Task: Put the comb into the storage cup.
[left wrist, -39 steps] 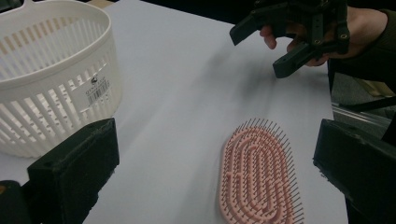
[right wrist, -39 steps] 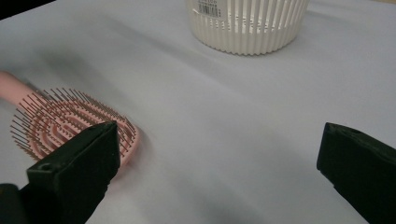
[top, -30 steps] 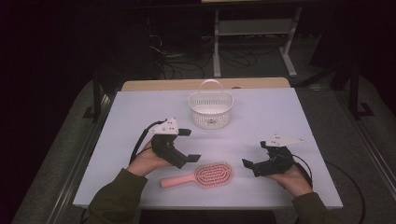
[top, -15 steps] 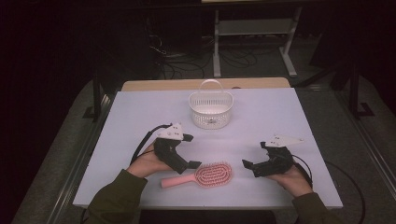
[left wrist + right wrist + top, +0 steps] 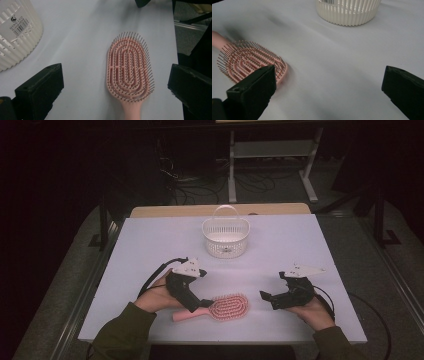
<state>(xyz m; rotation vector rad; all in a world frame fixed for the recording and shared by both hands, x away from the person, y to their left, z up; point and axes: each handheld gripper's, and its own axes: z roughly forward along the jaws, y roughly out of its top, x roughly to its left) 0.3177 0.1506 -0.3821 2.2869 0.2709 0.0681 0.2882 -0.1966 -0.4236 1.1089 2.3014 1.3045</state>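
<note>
A pink hairbrush (image 5: 229, 307) lies bristles up near the table's front edge, its handle pointing left. My left gripper (image 5: 202, 304) hangs over the handle with its jaws wide apart. In the left gripper view the brush head (image 5: 130, 67) lies between the two black jaws, and the gripper (image 5: 115, 86) holds nothing. My right gripper (image 5: 267, 299) rests open to the right of the brush head, a short gap away. The right gripper view has the brush (image 5: 249, 62) at the left, beside that gripper's (image 5: 327, 87) left jaw.
A white slatted basket (image 5: 226, 237) with a handle stands at the middle back of the white table (image 5: 150, 245); it looks empty. It also appears as the basket (image 5: 17, 32) and the basket (image 5: 348, 11). Beyond the table are dark floor, cables and a metal stand (image 5: 270, 150).
My left gripper has moved right and toward the front edge, coming over the brush handle. The right gripper and the brush have stayed put.
</note>
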